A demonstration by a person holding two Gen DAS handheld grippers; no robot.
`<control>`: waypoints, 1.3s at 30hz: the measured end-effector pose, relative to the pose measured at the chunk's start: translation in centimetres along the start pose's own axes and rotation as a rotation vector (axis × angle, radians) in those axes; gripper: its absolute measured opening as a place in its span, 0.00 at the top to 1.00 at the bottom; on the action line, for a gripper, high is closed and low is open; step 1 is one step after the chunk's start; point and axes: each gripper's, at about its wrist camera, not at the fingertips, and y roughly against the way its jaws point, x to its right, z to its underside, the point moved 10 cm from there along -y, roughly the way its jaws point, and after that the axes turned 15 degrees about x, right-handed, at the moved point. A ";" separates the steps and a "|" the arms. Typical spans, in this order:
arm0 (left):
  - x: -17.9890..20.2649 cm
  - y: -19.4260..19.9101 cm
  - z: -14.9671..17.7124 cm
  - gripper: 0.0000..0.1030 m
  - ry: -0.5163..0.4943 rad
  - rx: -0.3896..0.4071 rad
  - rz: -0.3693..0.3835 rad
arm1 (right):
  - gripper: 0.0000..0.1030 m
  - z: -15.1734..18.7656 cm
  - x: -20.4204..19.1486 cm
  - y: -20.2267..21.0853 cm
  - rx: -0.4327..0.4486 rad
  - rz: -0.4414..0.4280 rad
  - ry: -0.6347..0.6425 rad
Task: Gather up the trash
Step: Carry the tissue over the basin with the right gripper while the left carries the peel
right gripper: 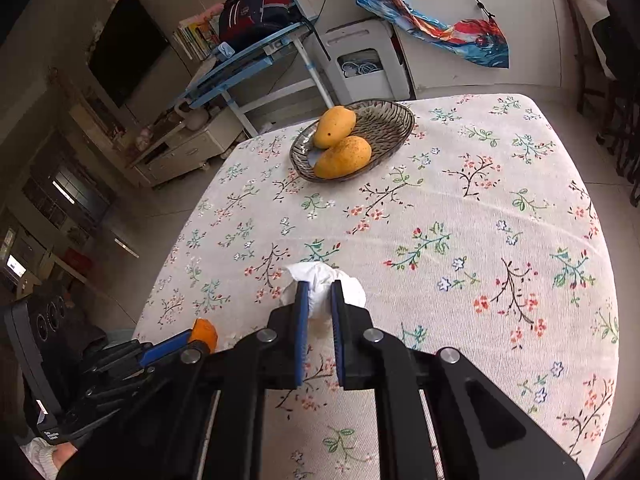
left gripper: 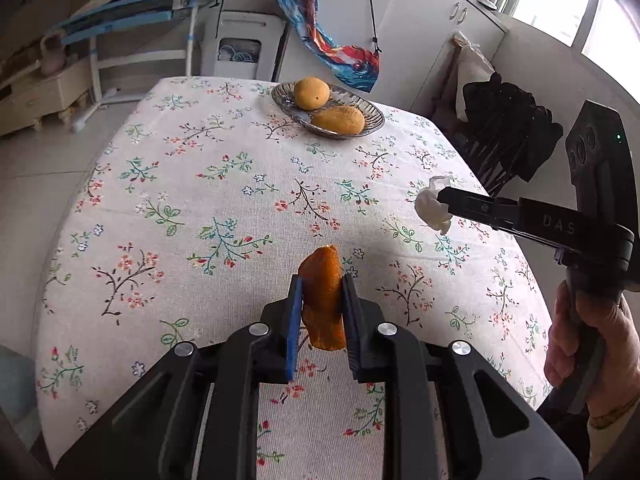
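— Across the table [left gripper: 240, 184], most of the flowered cloth lies bare; only the dish [left gripper: 374, 114] with two mangoes [left gripper: 338, 119] stands near the far edge.

— And the grippers?

— Near the front edge, the left gripper [left gripper: 322, 300] pinches an orange peel [left gripper: 323, 300], clear of the cloth. The right gripper [right gripper: 319, 300] is clamped on a white tissue [right gripper: 320, 276].

— Anything one camera misses?

— The left one catches the hand [left gripper: 582, 340] on the right tool's grip and a dark chair [left gripper: 508, 128] beyond the table's side; the right one shows a wall screen [right gripper: 128, 44].
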 end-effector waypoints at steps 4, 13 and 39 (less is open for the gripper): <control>0.4 3.0 -0.2 0.82 -0.065 0.045 -0.035 | 0.88 0.8 -1.4 2.2 0.037 -0.039 -0.038; 0.6 9.0 0.1 0.82 -0.115 0.105 -0.063 | 0.88 3.0 -4.8 7.3 0.152 -0.130 -0.079; 1.3 19.7 1.6 0.82 -0.120 0.200 -0.044 | 0.88 11.4 -11.2 15.1 0.145 -0.264 -0.080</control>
